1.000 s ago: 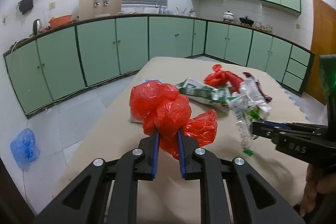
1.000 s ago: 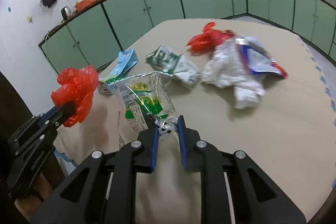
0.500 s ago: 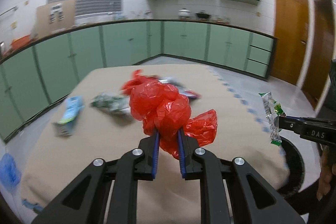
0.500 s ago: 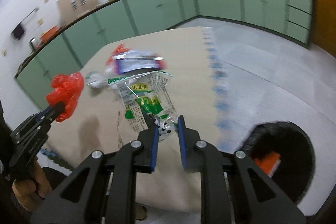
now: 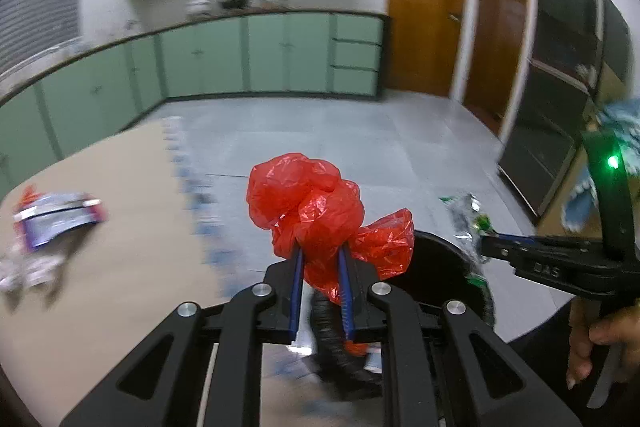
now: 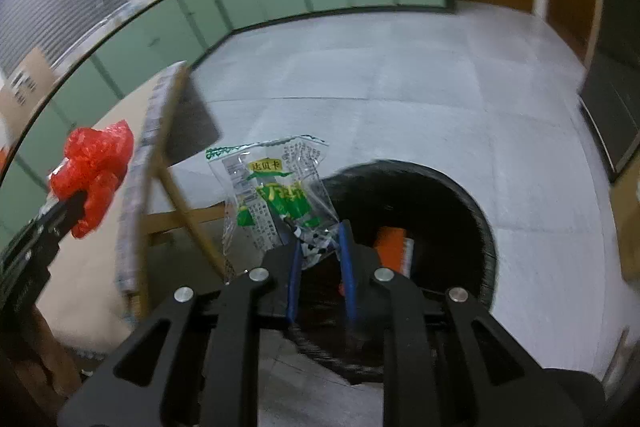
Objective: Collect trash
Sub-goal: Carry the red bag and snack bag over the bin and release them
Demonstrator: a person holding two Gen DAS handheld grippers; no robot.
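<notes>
My left gripper (image 5: pixel 320 255) is shut on a crumpled red plastic bag (image 5: pixel 320 203), held in the air at the table's right edge; the bag also shows in the right wrist view (image 6: pixel 96 175). My right gripper (image 6: pixel 318 231) is shut on a clear and green snack wrapper (image 6: pixel 276 191), held over the near rim of a black round trash bin (image 6: pixel 480 219) on the floor. The bin also shows in the left wrist view (image 5: pixel 436 267), below and right of the red bag. Orange trash (image 6: pixel 390 247) lies inside the bin.
The beige table (image 5: pixel 100 227) lies to the left, with a purple and white wrapper (image 5: pixel 60 215) on it. Grey tiled floor (image 6: pixel 400 87) stretches ahead. Green cabinets (image 5: pixel 260 55) line the far wall, with wooden doors (image 5: pixel 424 11) at the right.
Both grippers have swung right, away from the table's trash pile. The bin has come close under them. Both keep their hold on the bag and the wrapper.
</notes>
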